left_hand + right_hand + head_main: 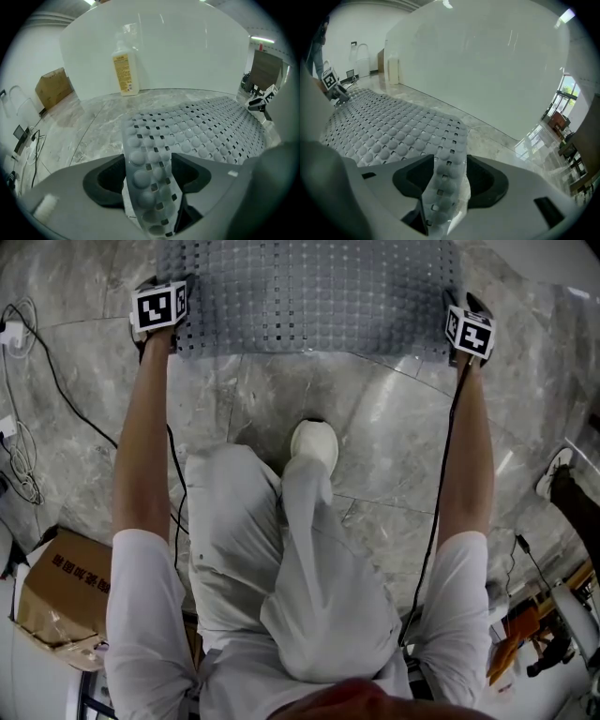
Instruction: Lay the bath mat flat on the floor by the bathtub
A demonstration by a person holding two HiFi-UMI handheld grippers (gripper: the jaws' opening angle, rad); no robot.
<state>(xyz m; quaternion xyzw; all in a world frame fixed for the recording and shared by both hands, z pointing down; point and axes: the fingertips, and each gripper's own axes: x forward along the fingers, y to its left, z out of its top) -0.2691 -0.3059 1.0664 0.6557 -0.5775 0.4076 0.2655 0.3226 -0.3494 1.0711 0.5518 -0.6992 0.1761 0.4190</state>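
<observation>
Head view, I see the bath mat spread on the floor, left gripper and right gripper at its corners; left gripper view, jaws spread wide, a mat corner loose between them, mat just before the bathtub; right gripper view, same wide jaws, corner unpinched.

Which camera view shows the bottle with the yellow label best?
The left gripper view: the bottle stands whole and near. The right gripper view gives only a small pale shape, perhaps it; the head view, nothing.
</observation>
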